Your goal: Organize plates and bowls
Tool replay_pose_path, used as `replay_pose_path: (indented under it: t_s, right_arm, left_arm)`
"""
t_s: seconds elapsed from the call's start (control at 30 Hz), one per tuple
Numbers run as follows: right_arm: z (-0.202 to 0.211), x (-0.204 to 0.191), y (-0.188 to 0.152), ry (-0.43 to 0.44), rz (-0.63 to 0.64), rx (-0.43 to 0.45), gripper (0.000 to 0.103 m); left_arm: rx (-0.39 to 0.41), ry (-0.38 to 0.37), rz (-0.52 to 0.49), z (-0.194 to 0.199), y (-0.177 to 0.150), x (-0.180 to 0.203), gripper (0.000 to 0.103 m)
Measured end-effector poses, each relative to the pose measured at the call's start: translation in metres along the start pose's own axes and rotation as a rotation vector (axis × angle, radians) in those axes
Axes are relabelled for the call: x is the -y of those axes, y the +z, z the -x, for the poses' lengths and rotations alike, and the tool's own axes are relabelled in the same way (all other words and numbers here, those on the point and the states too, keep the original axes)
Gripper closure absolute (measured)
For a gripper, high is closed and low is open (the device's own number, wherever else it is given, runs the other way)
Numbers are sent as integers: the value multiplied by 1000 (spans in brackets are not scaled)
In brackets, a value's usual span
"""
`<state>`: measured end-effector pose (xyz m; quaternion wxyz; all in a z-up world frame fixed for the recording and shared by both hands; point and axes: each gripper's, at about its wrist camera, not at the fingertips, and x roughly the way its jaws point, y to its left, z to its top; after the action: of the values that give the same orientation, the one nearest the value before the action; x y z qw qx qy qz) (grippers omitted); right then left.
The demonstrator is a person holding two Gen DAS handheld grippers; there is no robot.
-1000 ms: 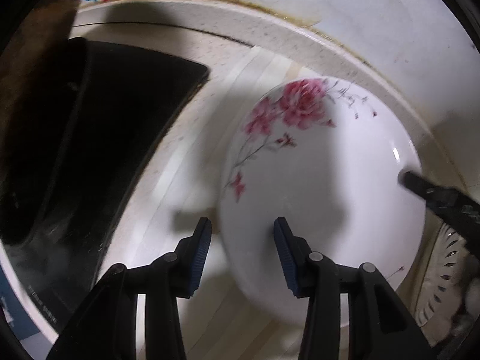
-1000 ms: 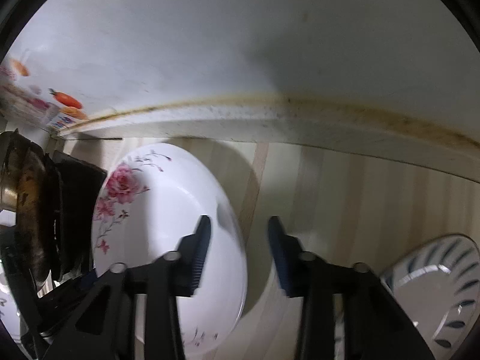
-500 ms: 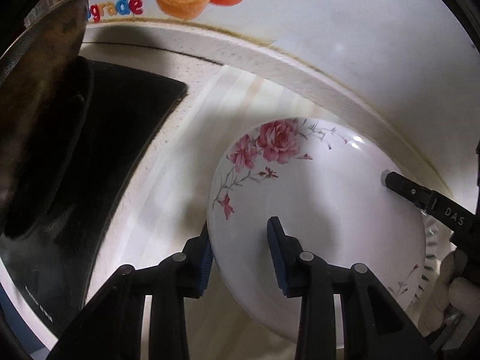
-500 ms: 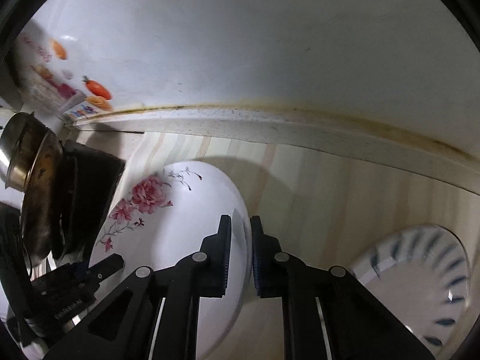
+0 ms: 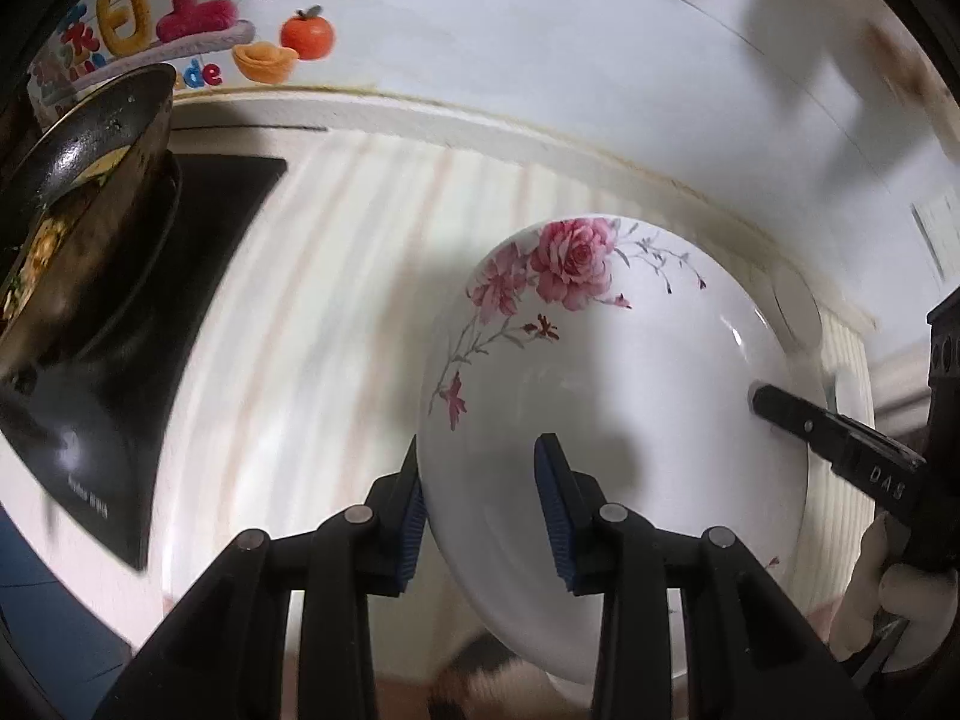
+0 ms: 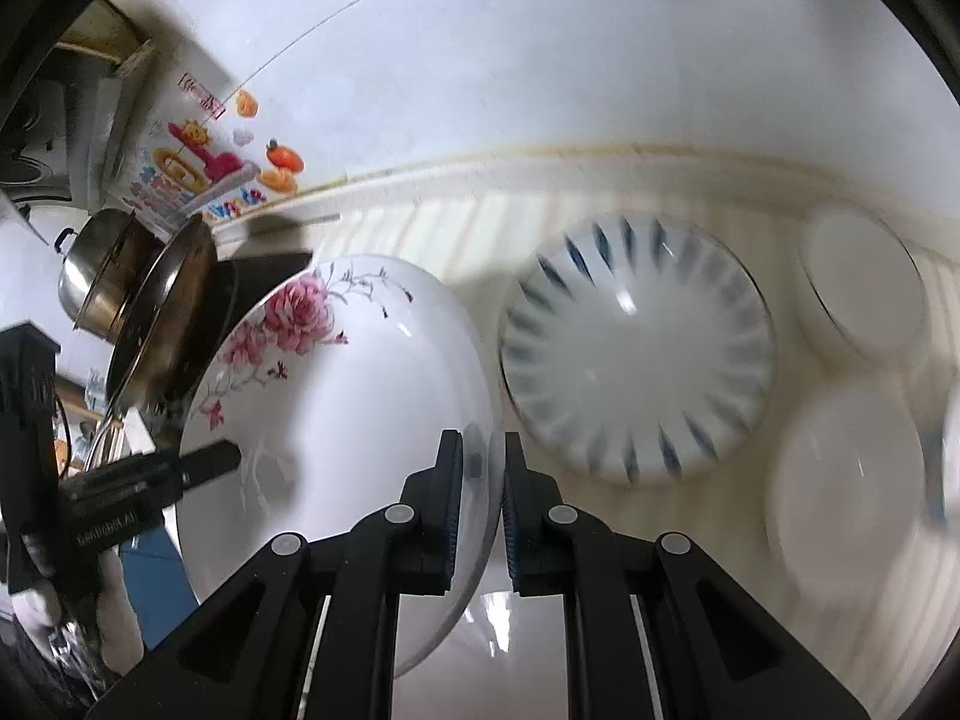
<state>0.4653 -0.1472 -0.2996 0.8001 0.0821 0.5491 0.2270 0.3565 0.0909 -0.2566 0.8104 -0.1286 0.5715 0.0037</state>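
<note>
Left wrist view, from left to right. A dark metal wok (image 5: 90, 180) with food in it sits on a black glass cooktop (image 5: 150, 324), well to the left of the jaws. Behind it, a colourful cartoon sticker (image 5: 180, 18) is on the white wall. The pale striped countertop (image 5: 312, 312) runs ahead of the jaws. The left gripper (image 5: 480, 498) is clenched on the near rim of a white ceramic plate with a pink rose print (image 5: 606, 396): one blue pad lies under the rim, the other on the plate's upper face. The plate is tilted and clear of the countertop. At its far right rim a finger of the right gripper (image 5: 774, 408) presses on the plate, held by a gloved hand (image 5: 894, 594).

Right wrist view, from left to right. A steel pot (image 6: 102, 270) and the wok stand far left of the jaws. The left gripper's finger reaches onto the plate's left edge. The right gripper is clenched on the plate's right rim, with the rim squeezed between the two blue pads. Just right of the jaws, on the countertop, lies a white plate with blue radial dashes (image 6: 636, 348). Further right are three plain white round dishes (image 6: 858, 288); blur hides whether they are plates or bowls.
</note>
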Motion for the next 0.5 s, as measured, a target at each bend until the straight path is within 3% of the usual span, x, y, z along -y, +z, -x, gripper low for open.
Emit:
replay_pose_path:
  t_s: [0.23,0.5]
  right_arm:
    - [22,30,-94,4,-25,-56,89]
    - [9,65,-154,1,-84,-101,89]
  left_arm:
    - [-95,24,-10,-6,-60,26,71]
    - [-203,82,-75,-39,-96,50,71]
